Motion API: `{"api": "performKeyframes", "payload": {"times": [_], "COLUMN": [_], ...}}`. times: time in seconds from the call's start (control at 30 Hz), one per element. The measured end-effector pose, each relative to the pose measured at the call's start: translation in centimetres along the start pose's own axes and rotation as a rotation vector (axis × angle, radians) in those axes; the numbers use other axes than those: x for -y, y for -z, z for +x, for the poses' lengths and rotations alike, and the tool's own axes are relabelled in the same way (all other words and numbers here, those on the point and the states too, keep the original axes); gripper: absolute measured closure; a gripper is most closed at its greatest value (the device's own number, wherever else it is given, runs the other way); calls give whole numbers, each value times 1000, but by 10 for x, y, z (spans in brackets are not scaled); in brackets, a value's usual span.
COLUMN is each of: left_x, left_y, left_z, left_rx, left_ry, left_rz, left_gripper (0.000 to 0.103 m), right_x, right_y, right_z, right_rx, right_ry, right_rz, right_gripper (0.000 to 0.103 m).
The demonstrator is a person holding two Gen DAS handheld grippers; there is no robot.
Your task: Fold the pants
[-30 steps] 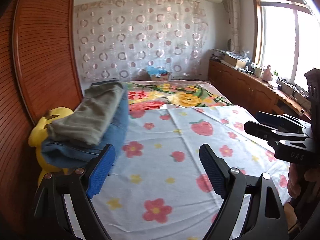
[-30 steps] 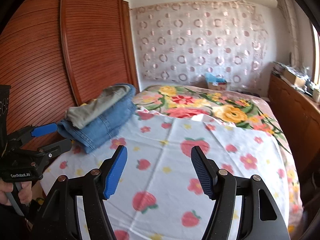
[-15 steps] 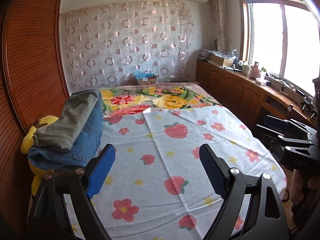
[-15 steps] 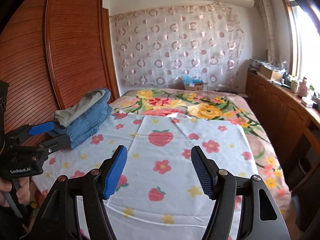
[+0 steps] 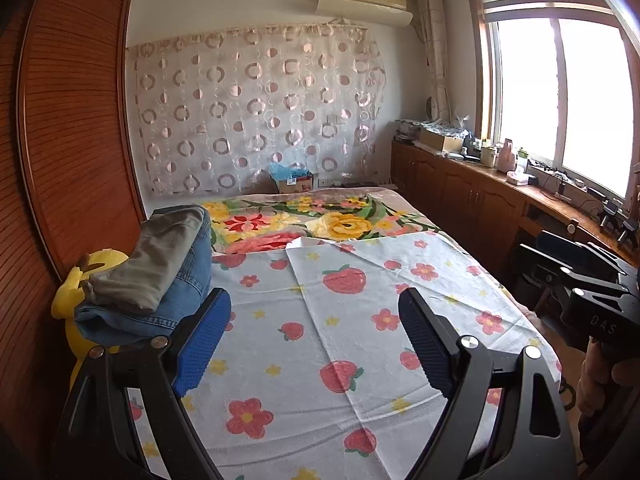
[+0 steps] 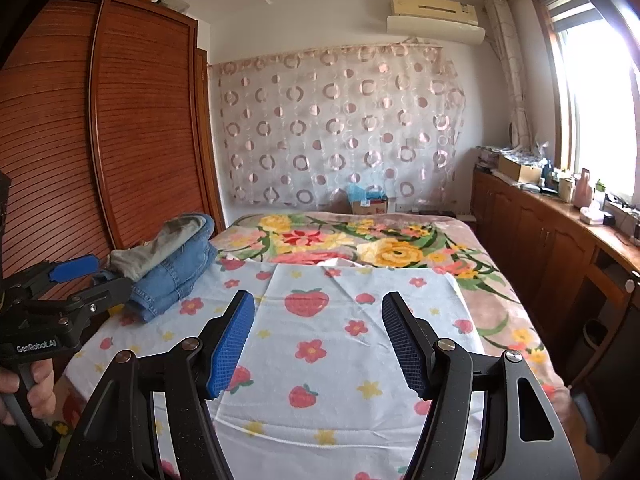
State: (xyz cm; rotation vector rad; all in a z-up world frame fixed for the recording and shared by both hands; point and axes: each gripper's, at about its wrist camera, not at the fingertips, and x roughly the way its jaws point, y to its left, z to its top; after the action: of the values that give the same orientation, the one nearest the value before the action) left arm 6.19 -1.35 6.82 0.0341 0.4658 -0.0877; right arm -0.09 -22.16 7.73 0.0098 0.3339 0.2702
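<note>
A stack of folded pants lies on the bed's left side: grey-green pants (image 5: 154, 264) (image 6: 160, 246) on top of blue jeans (image 5: 176, 300) (image 6: 176, 276). My left gripper (image 5: 314, 316) hovers open over the near part of the strawberry-print sheet (image 5: 340, 344), just right of the stack, with nothing between its blue pads. My right gripper (image 6: 318, 318) is open and empty too, above the sheet (image 6: 320, 360) further right. In each wrist view the other gripper shows at the frame edge, held by a hand (image 6: 36, 384).
A yellow plush toy (image 5: 86, 280) sits under the stack against the brown wardrobe (image 5: 68, 140). A floral blanket (image 6: 360, 244) covers the far half of the bed. Wooden cabinets (image 5: 472, 204) with clutter run under the window on the right.
Both grippers have drawn back and risen from the bed, so more of the sheet and room shows. The pants stack looks smaller and has not moved. Both jaws kept their width.
</note>
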Motion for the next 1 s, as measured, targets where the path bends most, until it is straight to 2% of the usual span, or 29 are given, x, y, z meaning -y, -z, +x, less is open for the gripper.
{"api": "performKeyframes", "payload": {"times": [0.33,1.0], "left_x": [4,3], "left_y": [2,1], "left_z": [-2,-3], "left_rx": [-8,-6], "left_ry": [7,8], "left_rz": [5,4], "left_gripper": [17,17], "right_x": [15,19], "right_y": [6,3], "right_z": [-1,-1], "right_rx": [1,0], "right_ry": [4,5], "right_rz": [9,12], "right_gripper": [35,35]}}
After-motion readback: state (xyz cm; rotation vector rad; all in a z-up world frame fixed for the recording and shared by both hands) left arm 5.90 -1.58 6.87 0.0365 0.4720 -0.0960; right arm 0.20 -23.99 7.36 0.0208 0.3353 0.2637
